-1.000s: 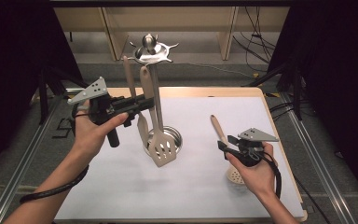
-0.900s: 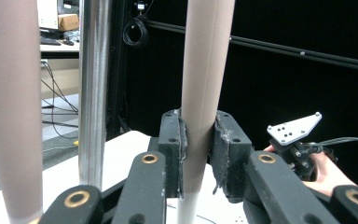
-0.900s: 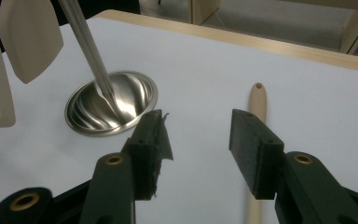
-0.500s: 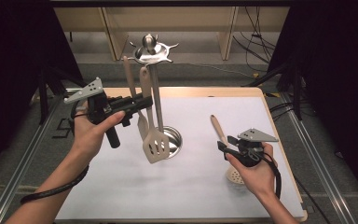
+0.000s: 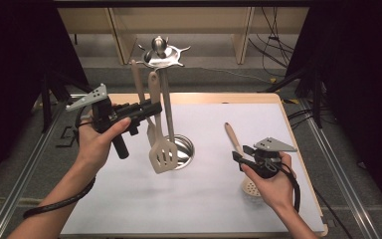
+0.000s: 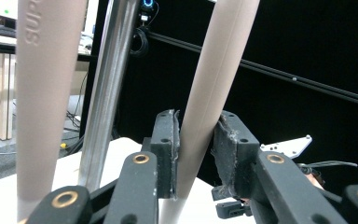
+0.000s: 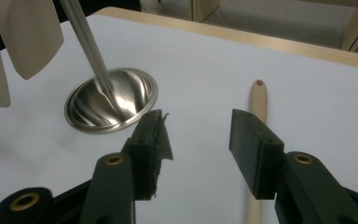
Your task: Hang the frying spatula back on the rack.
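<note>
Since the earlier frame the slotted spatula (image 5: 160, 152) has swung nearer the rack's pole, and the left gripper (image 5: 154, 107) has just been opening its fingers (image 6: 164, 149) around that spatula's beige handle. In the left gripper view the handle stands between the two pads: it touches the left pad, while a narrow gap shows at the right one, so the grip is loosened and about half open. The spatula hangs from the utensil rack (image 5: 161, 52), whose round steel base (image 7: 109, 100) sits near the middle of the desk (image 5: 219, 219), toward its far edge. A second beige utensil (image 5: 140, 92) hangs on the same rack, just beside the first.

The right gripper (image 5: 239, 153) hovers near the desk's right edge with its fingers (image 7: 251, 144) wide apart and holding nothing. Below and between them lies a wooden-handled skimmer (image 5: 233, 137), flat on the white desk cover, its perforated head (image 5: 250, 187) toward the near right corner, partly under the person's right hand (image 5: 273, 184).
</note>
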